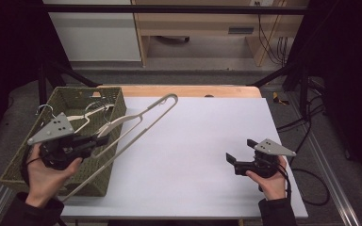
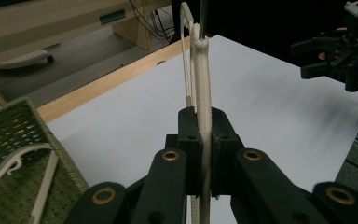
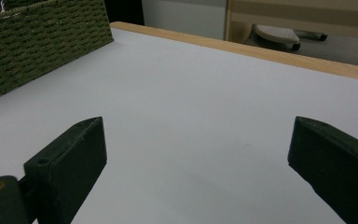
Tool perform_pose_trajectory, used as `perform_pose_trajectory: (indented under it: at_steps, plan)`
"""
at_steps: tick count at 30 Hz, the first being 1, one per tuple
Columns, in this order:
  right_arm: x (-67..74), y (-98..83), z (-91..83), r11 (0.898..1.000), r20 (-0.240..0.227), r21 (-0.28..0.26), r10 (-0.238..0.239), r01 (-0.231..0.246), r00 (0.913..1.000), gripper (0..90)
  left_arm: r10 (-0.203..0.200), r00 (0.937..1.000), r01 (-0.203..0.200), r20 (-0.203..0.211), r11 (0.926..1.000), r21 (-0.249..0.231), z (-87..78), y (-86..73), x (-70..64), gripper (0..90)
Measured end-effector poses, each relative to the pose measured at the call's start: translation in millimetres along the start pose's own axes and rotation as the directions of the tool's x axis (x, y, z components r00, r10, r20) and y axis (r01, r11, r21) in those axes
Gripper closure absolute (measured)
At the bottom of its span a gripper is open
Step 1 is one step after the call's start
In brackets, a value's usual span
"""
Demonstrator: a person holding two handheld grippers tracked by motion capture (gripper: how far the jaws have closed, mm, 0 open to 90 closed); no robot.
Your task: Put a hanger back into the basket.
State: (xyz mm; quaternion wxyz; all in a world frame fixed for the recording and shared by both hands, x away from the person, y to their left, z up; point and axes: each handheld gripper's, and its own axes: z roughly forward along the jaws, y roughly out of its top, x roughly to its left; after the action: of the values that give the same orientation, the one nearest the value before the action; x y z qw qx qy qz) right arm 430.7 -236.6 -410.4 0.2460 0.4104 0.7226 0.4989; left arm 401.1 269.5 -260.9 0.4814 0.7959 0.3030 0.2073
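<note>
A cream plastic hanger (image 1: 136,127) slants up out of the green woven basket (image 1: 104,175) and reaches over the white table top. My left gripper (image 1: 102,139) is shut on it near its neck; in the left gripper view the two black pads (image 2: 190,135) pinch the hanger (image 2: 201,74) edge-on. More pale hangers (image 1: 92,115) lie in the basket. At the right of the table my right gripper (image 1: 239,151) rests low with its jaws wide apart, and in the right gripper view (image 3: 196,163) nothing lies between them.
The white sheet (image 1: 202,155) covers the table, with a wooden strip (image 1: 188,91) at its far edge. Beyond the table stand a wooden shelf unit (image 1: 207,28) and cables (image 1: 306,117) at the right. The basket wall (image 3: 37,46) stands off to the left of the right gripper.
</note>
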Motion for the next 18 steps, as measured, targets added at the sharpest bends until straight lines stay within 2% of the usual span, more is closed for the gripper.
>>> perform_pose_trajectory:
  at_steps: [4,10,16,18]
  plan:
    - [0.2,-0.1,0.5,1.000,0.003,-0.001,0.006,-0.006,1.0000,5.2,-0.015,0.9997,0.015,-0.017,0.9999,-0.001,-6.8,5.7,17.2,85.5]
    - [-0.2,-0.3,0.6,1.000,0.004,-0.001,0.003,-0.003,1.0000,5.2,-0.015,0.9980,0.016,-0.061,0.9997,0.016,-13.6,8.2,40.7,85.5]
    - [-0.8,-0.9,0.7,1.000,0.004,0.001,-0.005,0.005,1.0000,5.0,-0.048,0.9950,0.051,-0.088,0.9982,0.032,-17.4,3.0,68.1,85.5]
    - [-0.9,-1.0,0.8,1.000,0.004,0.002,-0.006,0.006,1.0000,4.8,-0.047,0.9944,0.051,-0.094,0.9980,0.036,-18.8,-0.5,77.4,85.4]
